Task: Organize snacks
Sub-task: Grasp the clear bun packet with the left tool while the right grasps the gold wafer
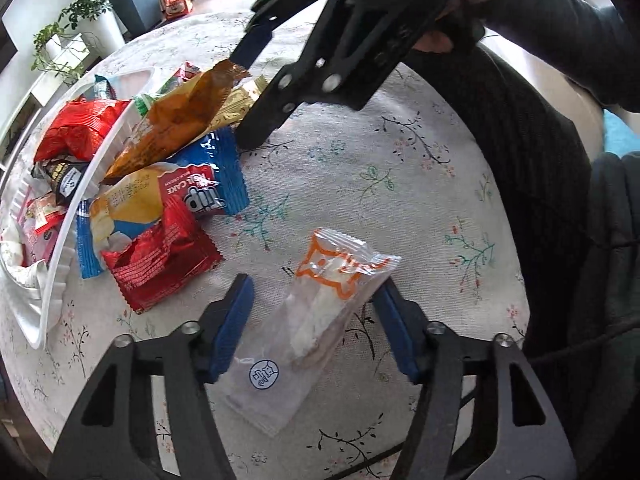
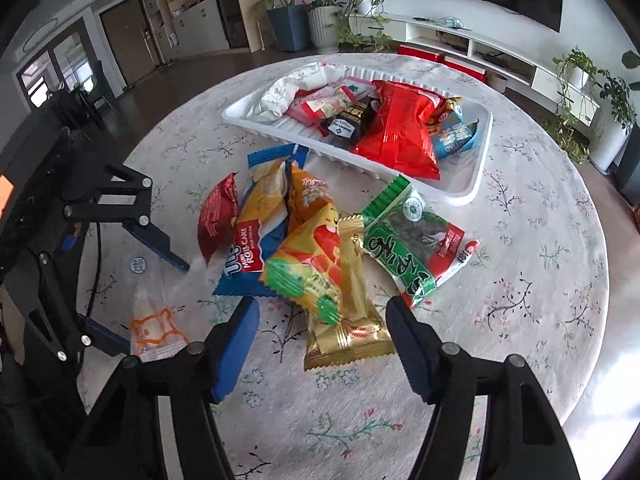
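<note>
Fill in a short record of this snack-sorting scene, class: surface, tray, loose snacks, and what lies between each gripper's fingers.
surface: round table with floral cloth
tray: white tray, already holding several packets
loose snacks: pile beside the tray, including a green packet
left gripper: clear packet between its fingers
right gripper: open, gold packet between its fingers

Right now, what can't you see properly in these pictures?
- Left wrist view: white plastic tray is cut off by the left edge.
- Right wrist view: blue mini roll cake packet is partly under the yellow-green snack bag.
- Clear wrapper with orange cat outline: half hidden by tool parts.
</note>
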Demonstrator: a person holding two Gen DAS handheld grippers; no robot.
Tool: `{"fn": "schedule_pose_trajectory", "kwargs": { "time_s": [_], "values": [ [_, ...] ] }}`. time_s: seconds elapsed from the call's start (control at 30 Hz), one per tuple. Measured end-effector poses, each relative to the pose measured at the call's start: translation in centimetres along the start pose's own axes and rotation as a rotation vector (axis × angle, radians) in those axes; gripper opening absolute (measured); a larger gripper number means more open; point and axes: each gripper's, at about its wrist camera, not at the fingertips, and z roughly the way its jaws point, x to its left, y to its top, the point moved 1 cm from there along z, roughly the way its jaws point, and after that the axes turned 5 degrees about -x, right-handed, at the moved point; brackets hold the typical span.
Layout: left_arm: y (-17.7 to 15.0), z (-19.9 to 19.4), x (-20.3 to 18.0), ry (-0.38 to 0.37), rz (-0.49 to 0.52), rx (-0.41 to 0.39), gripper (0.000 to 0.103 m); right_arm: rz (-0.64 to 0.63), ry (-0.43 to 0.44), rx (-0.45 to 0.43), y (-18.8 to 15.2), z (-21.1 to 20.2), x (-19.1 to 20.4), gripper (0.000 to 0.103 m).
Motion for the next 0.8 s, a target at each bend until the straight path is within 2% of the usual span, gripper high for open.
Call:
{"fn": "schedule_pose_trajectory", "kwargs": {
  "time_s": [0.17,0.3,0.33,0.37,0.4,0.43,0.53,0.8],
  "values": [
    [0.8,0.3,1.6,-0.015,-0.017,0.020,0.052,-0.044,0.004,0.071,0.2,1.9,-0.1,0.064],
    [0.9,0.1,2.3,-0.017,-0.024,0.018,0.050,-0.061,0.007,0.069,0.3,1.9,0.0,0.060],
    [0.9,0.0,2.5,-0.020,-0.027,0.016,0.043,-0.058,0.009,0.070,0.3,1.8,-0.1,0.055],
    [0.9,-0.2,2.8,-0.018,-0.031,0.015,0.032,-0.055,0.006,0.072,0.3,1.8,-0.3,0.051],
    [0.9,-0.3,3.1,-0.011,-0.038,0.018,0.028,-0.051,0.005,0.078,0.4,1.7,-0.4,0.042],
    [1.0,-0.3,3.2,-0.007,-0.043,0.020,0.026,-0.050,0.011,0.086,0.5,1.6,-0.3,0.039],
    [1.1,-0.5,3.7,0.008,-0.050,0.025,0.025,-0.072,0.005,0.099,0.2,1.5,0.0,0.034],
    [0.6,-1.2,4.0,0.088,-0.116,0.002,0.023,-0.046,-0.019,0.098,-1.0,0.7,0.5,0.033]
  ]
}}
